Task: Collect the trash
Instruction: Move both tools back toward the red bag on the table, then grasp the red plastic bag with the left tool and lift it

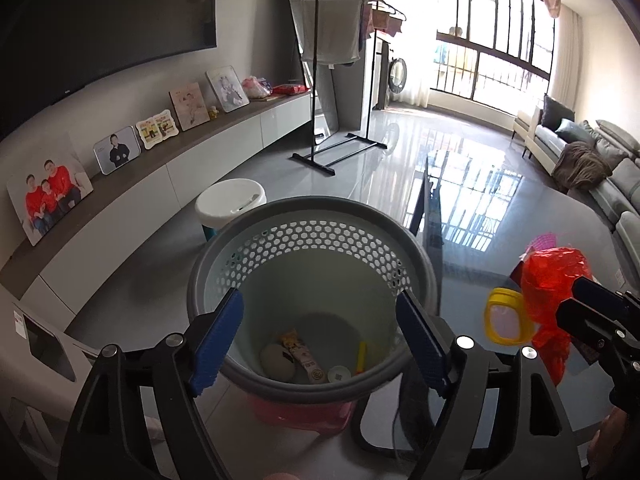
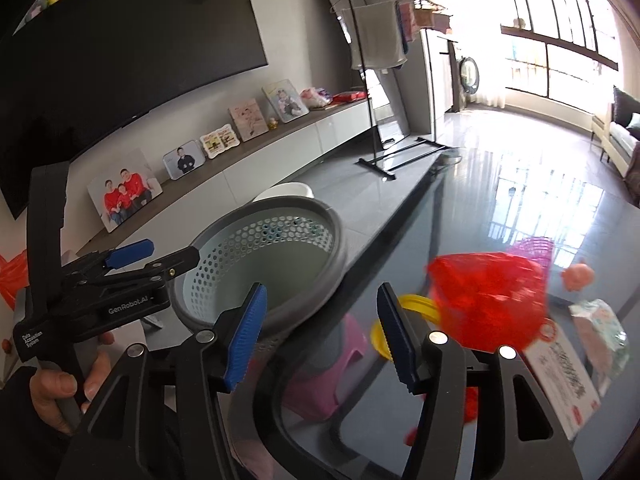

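Observation:
A grey-rimmed perforated trash basket point(image 1: 416, 256) stands beside the glass table, right below my left gripper point(image 1: 320, 340). That gripper is open, with nothing between its blue pads. In the bottom of the basket lie a pale egg-shaped thing point(image 1: 276, 362), a printed wrapper point(image 1: 304, 356), a yellow piece and a white cap. A crumpled red plastic bag point(image 2: 488, 296) and a yellow ring point(image 2: 416, 304) lie on the glass just beyond my right gripper point(image 2: 320, 336), which is open and empty. The left gripper point(image 2: 160, 256), held by a hand, shows at the left of the right wrist view.
The dark glass table point(image 2: 500, 208) also carries a printed card point(image 2: 560, 372), a pale packet point(image 2: 600, 320) and a small pink toy point(image 2: 578, 276). A pink stool point(image 1: 300, 412) sits under the basket, a white stool point(image 1: 232, 200) behind it. A clothes rack stands farther back, a sofa at the right.

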Demonstrator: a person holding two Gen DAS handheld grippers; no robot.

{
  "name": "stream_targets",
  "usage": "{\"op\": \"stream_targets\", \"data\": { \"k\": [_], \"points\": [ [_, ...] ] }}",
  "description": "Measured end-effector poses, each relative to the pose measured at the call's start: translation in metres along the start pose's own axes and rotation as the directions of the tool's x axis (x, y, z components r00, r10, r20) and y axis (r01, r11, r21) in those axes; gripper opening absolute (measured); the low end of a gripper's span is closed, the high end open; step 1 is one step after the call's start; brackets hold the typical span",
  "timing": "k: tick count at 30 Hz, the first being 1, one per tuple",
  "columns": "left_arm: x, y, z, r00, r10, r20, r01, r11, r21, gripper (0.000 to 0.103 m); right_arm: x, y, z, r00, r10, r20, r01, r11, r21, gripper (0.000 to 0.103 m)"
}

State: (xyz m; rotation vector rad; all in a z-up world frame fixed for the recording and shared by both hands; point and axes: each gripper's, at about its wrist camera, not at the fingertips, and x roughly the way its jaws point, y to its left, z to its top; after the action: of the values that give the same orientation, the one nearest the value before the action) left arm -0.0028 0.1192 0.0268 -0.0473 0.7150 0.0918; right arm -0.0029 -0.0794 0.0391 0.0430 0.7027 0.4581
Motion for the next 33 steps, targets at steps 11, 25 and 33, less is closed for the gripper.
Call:
{"op": "stream_targets", "data": {
  "k": [11, 25, 33],
  "points": [
    [-0.023, -0.081, -0.002, 0.990, -0.141, -0.001, 0.140, 0.983, 0.119, 0.080, -0.052, -0.059, -0.010, 0.993, -0.108, 0.050, 0.102, 0.989, 0.110, 0.062],
    [-0.029, -0.150, -0.021, 0.972, -0.233, -0.033, 0.233, 0.937, 0.260, 0.082, -0.106, -0.135, -0.035, 0.969, -0.228, 0.095, 0.192, 0.937, 0.291, 0.065],
    [-0.020, -0.173, -0.028, 0.969, -0.241, -0.056, 0.247, 0.931, 0.270, 0.085, -0.121, -0.168, -0.051, 0.955, -0.287, 0.073, 0.243, 0.902, 0.358, 0.066]
  ]
}}
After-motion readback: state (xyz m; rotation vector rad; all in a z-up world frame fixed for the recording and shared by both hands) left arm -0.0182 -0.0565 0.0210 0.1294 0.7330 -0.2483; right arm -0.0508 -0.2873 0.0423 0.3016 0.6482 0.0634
